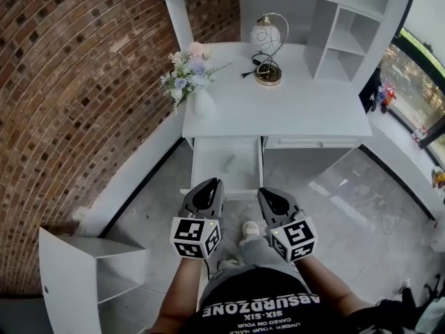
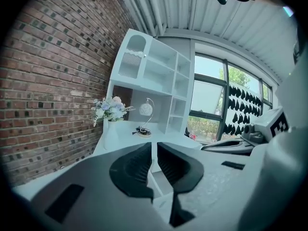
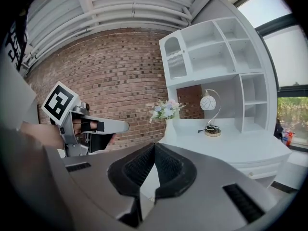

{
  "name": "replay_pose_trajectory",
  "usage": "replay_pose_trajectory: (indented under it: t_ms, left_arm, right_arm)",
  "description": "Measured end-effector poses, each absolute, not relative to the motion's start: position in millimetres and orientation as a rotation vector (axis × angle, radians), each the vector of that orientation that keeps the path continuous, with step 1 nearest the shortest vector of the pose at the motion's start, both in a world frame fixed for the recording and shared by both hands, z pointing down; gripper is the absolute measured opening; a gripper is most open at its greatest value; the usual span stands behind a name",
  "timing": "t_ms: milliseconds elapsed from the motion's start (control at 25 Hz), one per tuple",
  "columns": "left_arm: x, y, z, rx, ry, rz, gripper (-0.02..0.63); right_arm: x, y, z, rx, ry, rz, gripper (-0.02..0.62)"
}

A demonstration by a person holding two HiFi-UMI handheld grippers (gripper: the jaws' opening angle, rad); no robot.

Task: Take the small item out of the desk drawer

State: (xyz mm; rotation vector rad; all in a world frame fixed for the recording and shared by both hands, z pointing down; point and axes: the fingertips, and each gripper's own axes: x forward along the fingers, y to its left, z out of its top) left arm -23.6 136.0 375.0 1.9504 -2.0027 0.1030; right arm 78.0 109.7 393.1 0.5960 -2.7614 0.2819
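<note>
Where met by pale grey floor [image 1: 334, 207], red brick wall [image 1: 76, 96] filling the whole left side of the head view. Beside it, white desk with a hutch of open shelves [image 1: 348, 33] rising at the right end of its tabletop [image 1: 306, 110]. Low at the left, apart from the desk, small white shelf unit [image 1: 90, 270] standing on the floor.

Under the tabletop's left half, drawer [image 1: 208, 165] pulled out toward the camera; just to its right, second drawer [image 1: 313, 143] closed flush. On the tabletop's left corner, white vase of pastel flowers [image 1: 191, 75]; near the back middle, globe lamp [image 1: 267, 44] on a curved arm with a brass-coloured base (dark cord lying beside it).

Held side by side in front of the open drawer, left claw [image 1: 207, 186] and right claw [image 1: 272, 195], both aimed at the desk. Left claw pressed all but together, only a hairline slit at the tips, nothing between the pads. Right claw closed tip to tip, likewise empty. Below them, one pale shoe [image 1: 250, 229] on the floor.

Smallest of all, small item [image 1: 230, 161] lying inside the open drawer toward its right side, pale and too tiny to identify, apart from both claws.
</note>
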Motion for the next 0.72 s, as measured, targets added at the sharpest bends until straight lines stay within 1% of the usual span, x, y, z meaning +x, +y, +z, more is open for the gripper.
replay_pose_trajectory:
  t_ms: [160, 240, 320, 400, 520, 720]
  left_arm:
    - [-26.3, 117.3, 378.3, 1.937, -2.012, 0.126, 0.077]
    - [-28.0, 108.2, 380.5, 1.931, -2.022, 0.153, 0.117]
    - [-29.8, 99.5, 383.9, 1.919, -2.04, 0.198, 0.171]
    - [-29.8, 90.9, 388.2, 1.908, -2.047, 0.232, 0.197]
    - [-30.6, 79.2, 394.0, 1.891, -2.051, 0.253, 0.218]
    - [-33.2, 69.0, 405.5, 1.863, -2.061, 0.292, 0.225]
  right_arm:
    - [74.9, 89.6, 398.8, 0.568, -2.758, 0.294, -0.003]
    - [73.2, 80.3, 401.4, 0.551, -2.754, 0.304, -0.003]
    - [70.3, 71.0, 399.9, 0.539, -2.771, 0.305, -0.002]
    - [69.4, 63.0, 401.6, 0.522, -2.774, 0.303, -0.003]
    - [68.1, 50.8, 407.1, 0.494, -2.766, 0.305, -0.003]
    - [65.6, 36.6, 411.9, 0.459, -2.764, 0.302, -0.003]
